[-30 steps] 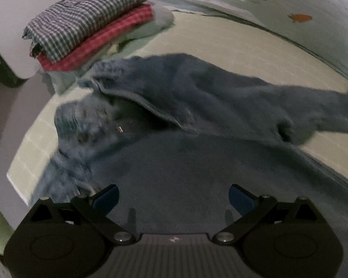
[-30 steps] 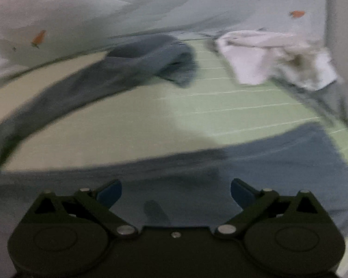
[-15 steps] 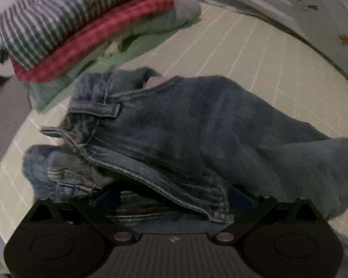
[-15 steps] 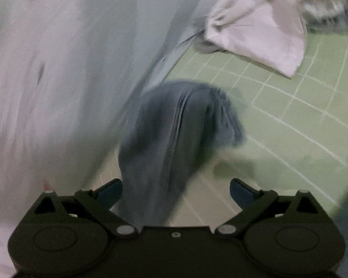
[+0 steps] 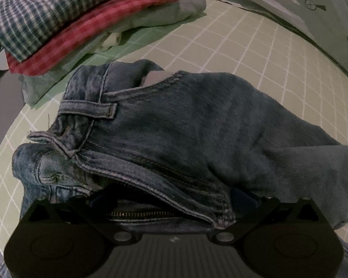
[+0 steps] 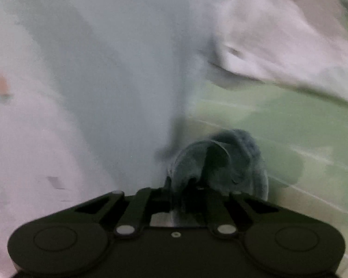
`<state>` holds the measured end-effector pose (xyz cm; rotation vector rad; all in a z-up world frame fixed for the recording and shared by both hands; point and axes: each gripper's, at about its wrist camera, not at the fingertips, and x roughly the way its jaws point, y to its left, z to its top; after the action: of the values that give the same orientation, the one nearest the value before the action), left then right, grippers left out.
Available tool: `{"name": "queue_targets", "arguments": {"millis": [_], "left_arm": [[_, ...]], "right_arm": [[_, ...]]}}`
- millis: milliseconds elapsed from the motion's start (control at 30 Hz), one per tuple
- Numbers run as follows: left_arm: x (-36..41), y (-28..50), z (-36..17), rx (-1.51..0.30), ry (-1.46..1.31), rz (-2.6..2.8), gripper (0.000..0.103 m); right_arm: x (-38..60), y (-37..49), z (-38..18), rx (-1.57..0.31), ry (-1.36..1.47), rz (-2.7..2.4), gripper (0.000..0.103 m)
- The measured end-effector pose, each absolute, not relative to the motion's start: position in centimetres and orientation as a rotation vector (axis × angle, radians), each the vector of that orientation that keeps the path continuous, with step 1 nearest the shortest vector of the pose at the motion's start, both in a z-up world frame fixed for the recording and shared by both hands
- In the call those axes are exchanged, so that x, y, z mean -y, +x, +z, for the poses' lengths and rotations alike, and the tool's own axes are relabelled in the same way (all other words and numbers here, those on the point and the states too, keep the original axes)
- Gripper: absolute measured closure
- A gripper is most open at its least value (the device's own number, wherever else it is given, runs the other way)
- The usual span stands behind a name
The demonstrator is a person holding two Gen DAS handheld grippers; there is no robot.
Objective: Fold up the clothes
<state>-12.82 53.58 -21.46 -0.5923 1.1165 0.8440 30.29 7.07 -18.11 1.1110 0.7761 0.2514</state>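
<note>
The right hand-held gripper has its jaws together, clamped on the end of a leg of the jeans; the blue cloth bunches up just in front of the fingertips. This view is blurred, but behind the leg end I see the green checked bed sheet, a crumpled white garment lying well apart, and a pale blanket on the left.

The left hand-held gripper has its jaws apart, one on each side of the waistband of the jeans. The pads are mostly hidden under the denim, so I cannot tell if they touch it, but they do not press it together. The zipper lies open between them. The jeans lie crumpled on the sheet, not flat.

Beyond the waistband, near the bed edge, stands a pile of folded clothes, with a blue checked shirt on top and a red checked one below.

I judge that several pieces are already folded. The jeans are only at the start: they must be straightened and then folded, and the white garment waits too.
</note>
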Motion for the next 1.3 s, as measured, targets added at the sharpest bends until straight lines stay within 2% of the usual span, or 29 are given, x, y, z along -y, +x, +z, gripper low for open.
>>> {"name": "queue_targets", "arguments": {"millis": [167,267,400,467,500,533,600,667,733,767,1000,1300], "left_arm": [[-54.0,-12.8,-21.5,-1.106,-0.587,0.841,0.0],[-53.9,-12.9,-21.4,-1.097,-0.582,0.844,0.0],[-54.1,-12.7,-21.2,-1.103,-0.581,0.841,0.0],[-54.2,-12.7,-21.2,-1.108,-0.581,0.837,0.0],[-54.2,-12.6,-21.2,-1.112,-0.583,0.835,0.0],[-54.3,-12.6,-21.2,-1.117,-0.583,0.833,0.0],[-54.4,-12.4,-21.1,-1.13,-0.584,0.832,0.0],[-54.5,-12.3,-21.0,-1.146,-0.585,0.827,0.0],[-54.6,-12.4,-20.4,-1.144,-0.592,0.813,0.0],[-54.6,-12.6,-19.8,-1.125,-0.597,0.802,0.0],[-54.2,-13.5,-15.1,-0.92,-0.457,0.747,0.0],[-56.2,-9.5,-16.0,-0.941,-0.313,0.712,0.0]], "right_arm": [[-3.7,26.0,-11.0,-0.48,1.148,0.487,0.097],[-1.0,22.5,-10.7,-0.49,0.972,0.368,0.096],[0.0,21.1,-15.2,-0.919,0.388,-0.084,0.089],[-0.2,19.6,-17.5,-1.017,0.214,-0.135,0.087],[-0.5,18.7,-18.0,-1.028,0.161,-0.147,0.078],[-1.3,17.8,-18.0,-1.011,0.118,-0.145,0.057],[-3.3,17.4,-17.6,-0.957,0.043,-0.125,0.038],[-6.4,17.0,-16.8,-0.889,-0.075,-0.075,0.034],[-9.6,16.5,-16.3,-0.818,-0.175,-0.016,0.013],[-11.4,16.5,-16.1,-0.783,-0.218,0.018,0.006],[-22.6,16.7,-17.8,-0.801,-0.304,0.555,0.005],[-31.8,15.7,-21.8,-0.837,-0.395,0.863,0.005]]}}
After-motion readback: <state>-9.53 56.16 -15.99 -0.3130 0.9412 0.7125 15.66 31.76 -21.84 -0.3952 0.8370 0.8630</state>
